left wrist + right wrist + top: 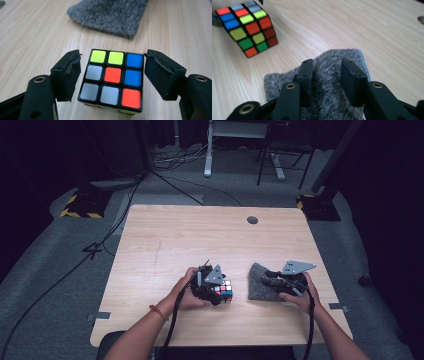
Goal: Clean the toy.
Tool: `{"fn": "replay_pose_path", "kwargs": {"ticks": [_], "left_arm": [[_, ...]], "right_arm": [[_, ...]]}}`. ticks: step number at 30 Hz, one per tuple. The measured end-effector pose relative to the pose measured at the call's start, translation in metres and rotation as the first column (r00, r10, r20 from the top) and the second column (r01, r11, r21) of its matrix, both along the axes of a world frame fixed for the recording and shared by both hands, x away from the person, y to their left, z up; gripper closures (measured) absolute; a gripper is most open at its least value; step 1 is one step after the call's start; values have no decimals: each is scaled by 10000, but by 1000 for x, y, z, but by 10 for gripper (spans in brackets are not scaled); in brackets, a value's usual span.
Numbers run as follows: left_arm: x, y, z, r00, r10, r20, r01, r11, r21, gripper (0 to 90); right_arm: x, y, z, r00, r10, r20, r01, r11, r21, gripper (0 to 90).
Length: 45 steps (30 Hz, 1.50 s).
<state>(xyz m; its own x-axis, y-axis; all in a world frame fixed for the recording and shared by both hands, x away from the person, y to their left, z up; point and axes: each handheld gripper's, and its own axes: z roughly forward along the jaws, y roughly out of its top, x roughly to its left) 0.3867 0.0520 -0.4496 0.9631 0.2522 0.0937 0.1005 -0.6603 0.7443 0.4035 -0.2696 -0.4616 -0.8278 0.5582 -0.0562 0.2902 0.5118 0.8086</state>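
On the pale wooden bench point(200, 235) a scrambled puzzle cube point(112, 80) sits near the person's edge, a little left of the middle, with a grey fuzzy cloth point(260, 282) lying just to its right, apart from it. The left tongs point(112, 75) are spread wide around the cube: one black jaw stands at each side of it, each with a thin gap, so neither pad appears to press on it. In the left gripper view the cube's top face shows two yellow-green squares and a blue in the far row, grey, red and blue in the middle, and two greys and a red nearest the camera. The right tongs point(327, 77) are down on the cloth, partly open, with a ridge of the fuzzy pile rising between the jaws; whether they actually pinch it, I cannot tell. In the high view the left hand point(187, 292) and the right hand point(300, 295) each grip their tool low over the bench.
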Motion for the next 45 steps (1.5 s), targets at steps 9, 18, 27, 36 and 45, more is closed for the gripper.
{"fn": "replay_pose_path", "kwargs": {"ticks": [9,18,27,36,45], "left_arm": [[-5,18,3,10000,-7,6,6,9992,399,198],[2,20,-8,9974,-250,-676,310,9955,897,157],[4,13,-16,9959,-291,-861,383,9935,1075,152],[-5,17,-16,9912,-592,-1182,730,9905,1162,195],[-24,15,-21,9845,-1149,-1325,1331,9814,1381,290]], "right_arm": [[-5,4,7,9998,160,147,-162,9998,114,533],[-15,12,18,9977,623,272,-629,9977,238,456],[-30,46,9,9839,1785,-108,-1787,9838,-164,409],[-44,78,-3,9729,2294,-296,-2304,9724,-374,350],[-42,81,-13,9767,2115,-369,-2135,9749,-631,363]]}}
